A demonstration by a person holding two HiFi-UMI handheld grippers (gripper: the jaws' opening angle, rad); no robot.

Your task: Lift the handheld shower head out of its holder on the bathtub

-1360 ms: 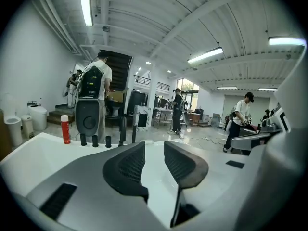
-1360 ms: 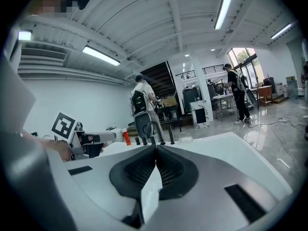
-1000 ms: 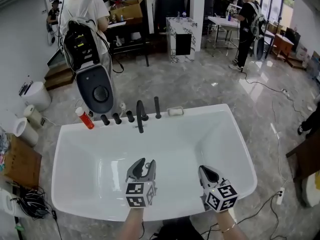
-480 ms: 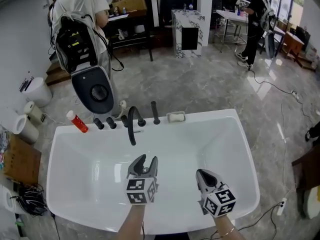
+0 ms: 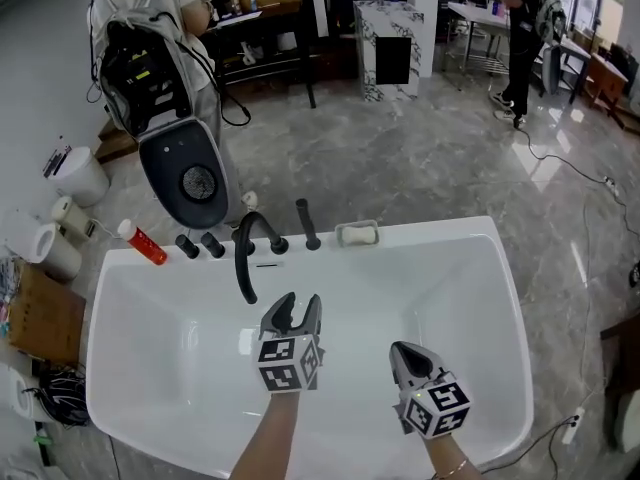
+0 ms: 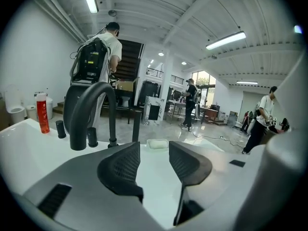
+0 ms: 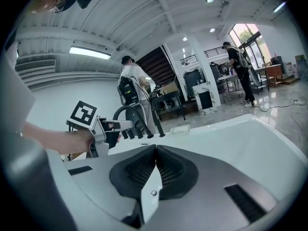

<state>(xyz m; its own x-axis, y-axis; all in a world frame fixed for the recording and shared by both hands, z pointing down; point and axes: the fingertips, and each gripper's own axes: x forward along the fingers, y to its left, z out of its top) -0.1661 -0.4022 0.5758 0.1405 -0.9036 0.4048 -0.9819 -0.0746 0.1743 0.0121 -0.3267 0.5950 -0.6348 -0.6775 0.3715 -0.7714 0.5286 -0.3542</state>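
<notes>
1. While the shower head (image 5: 306, 225) stands upright in its holder on the far rim of the bathtub (image 5: 430, 230), nothing touches it, so we think the lift is not yet begun.
2. Our left hand-held gripper (image 5: 298, 308) hangs over the inside of the tub, well apart from the shower head. Its jaws are opening, and there is nothing between them.
3. Our right hand-held gripper (image 5: 402, 350) is beside it, a bit nearer to us. Its jaws are pressed together and hold nothing.
4. The curved black tap (image 5: 246, 253) is just to the left of the shower head. If we aim a little to the left, we may bump it or grab it by mistake.
5. The soap dish (image 5: 357, 233) sits just to the right, so a wide swing could knock it into the tub.
6. The shower head looks thin and smooth. If we pinch it only at the very top, it may slip out and drop.
7. If we pull it sideways and not straight up, it may stick in its holder.
8. We cannot see a hose. If one hangs below, it may tug back when we lift fast.
</notes>
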